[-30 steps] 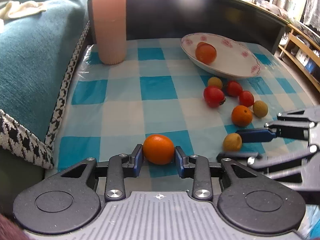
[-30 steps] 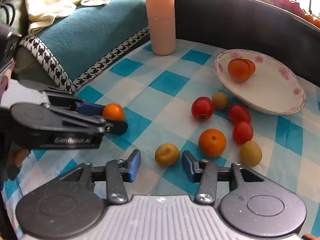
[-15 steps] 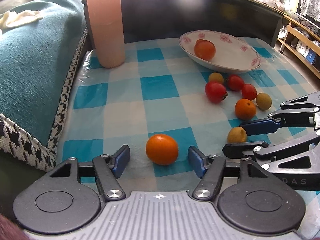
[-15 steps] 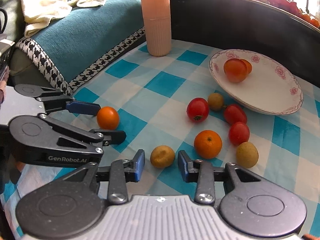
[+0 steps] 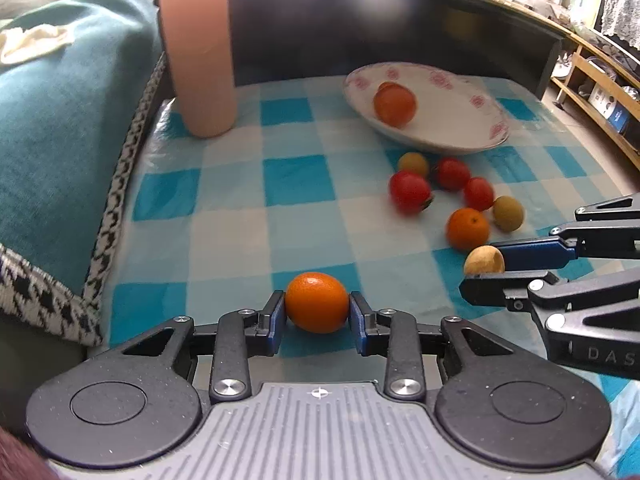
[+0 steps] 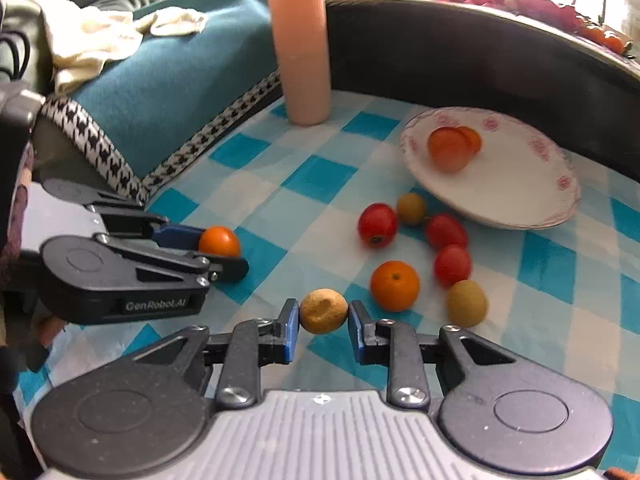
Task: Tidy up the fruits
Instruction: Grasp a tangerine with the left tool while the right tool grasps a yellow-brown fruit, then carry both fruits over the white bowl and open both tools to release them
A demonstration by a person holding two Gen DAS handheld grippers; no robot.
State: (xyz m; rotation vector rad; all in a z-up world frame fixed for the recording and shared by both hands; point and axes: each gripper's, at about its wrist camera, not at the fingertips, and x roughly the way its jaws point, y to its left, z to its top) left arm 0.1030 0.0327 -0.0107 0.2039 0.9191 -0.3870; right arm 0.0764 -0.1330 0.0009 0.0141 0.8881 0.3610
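Note:
My left gripper (image 5: 317,314) is shut on a small orange fruit (image 5: 316,302), low over the checked cloth; it also shows in the right wrist view (image 6: 219,241). My right gripper (image 6: 323,330) is shut on a tan round fruit (image 6: 323,311), also seen in the left wrist view (image 5: 484,261). Loose on the cloth lie another orange (image 6: 395,286), three red tomatoes (image 6: 377,225) and two yellowish fruits (image 6: 467,303). A white flowered plate (image 6: 520,184) behind them holds orange fruit (image 6: 450,149).
A tall pink cylinder (image 6: 300,46) stands at the back left of the blue-checked cloth (image 6: 280,176). A teal cushion with houndstooth trim (image 6: 160,92) borders the left side. A dark raised wall (image 6: 480,56) runs along the back.
Both grippers have closed: the left on the orange fruit after opening wide half a second ago, the right on the tan fruit.

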